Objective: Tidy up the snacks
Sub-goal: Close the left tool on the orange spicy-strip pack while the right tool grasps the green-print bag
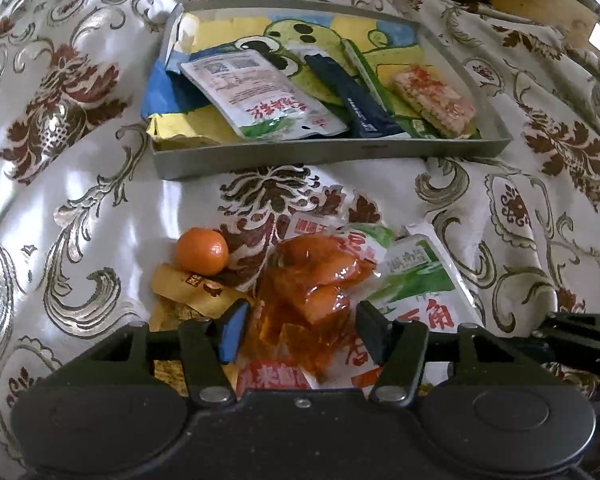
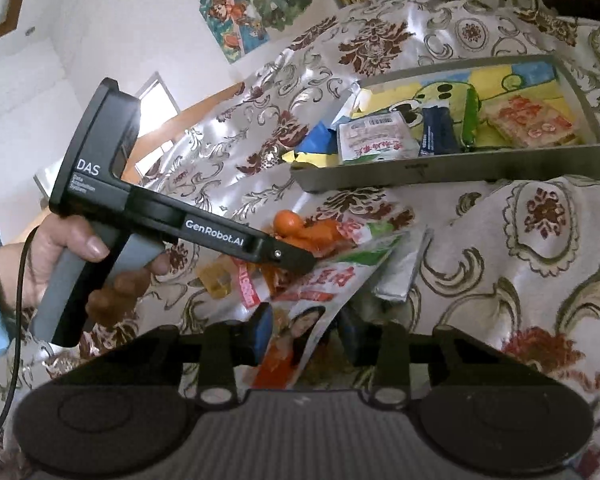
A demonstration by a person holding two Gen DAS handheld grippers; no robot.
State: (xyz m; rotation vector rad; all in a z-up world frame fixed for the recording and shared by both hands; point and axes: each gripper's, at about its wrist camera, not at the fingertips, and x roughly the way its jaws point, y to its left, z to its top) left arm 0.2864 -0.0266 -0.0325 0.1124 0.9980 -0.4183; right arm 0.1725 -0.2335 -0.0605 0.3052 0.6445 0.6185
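Note:
A grey tray (image 1: 332, 151) holds a white packet (image 1: 260, 92), a dark blue stick pack (image 1: 356, 96), a green stick and a pink-wrapped cracker (image 1: 432, 100). A pile of snacks lies in front of it: a clear orange packet (image 1: 312, 280), a green-white packet (image 1: 416, 276), a brown packet (image 1: 196, 292) and a small orange fruit (image 1: 202, 251). My left gripper (image 1: 300, 328) is open, its fingers either side of the orange packet. My right gripper (image 2: 304, 336) is open over a large packet with a face printed on it (image 2: 300, 328). The left gripper (image 2: 296, 258) shows from the side over the pile.
A shiny floral cloth (image 1: 80, 200) covers the table. The tray (image 2: 460, 168) is lined with a cartoon frog drawing. A silver packet (image 2: 404, 272) lies right of the pile. Pictures hang on the white wall (image 2: 256, 12). A hand (image 2: 72, 252) holds the left gripper's handle.

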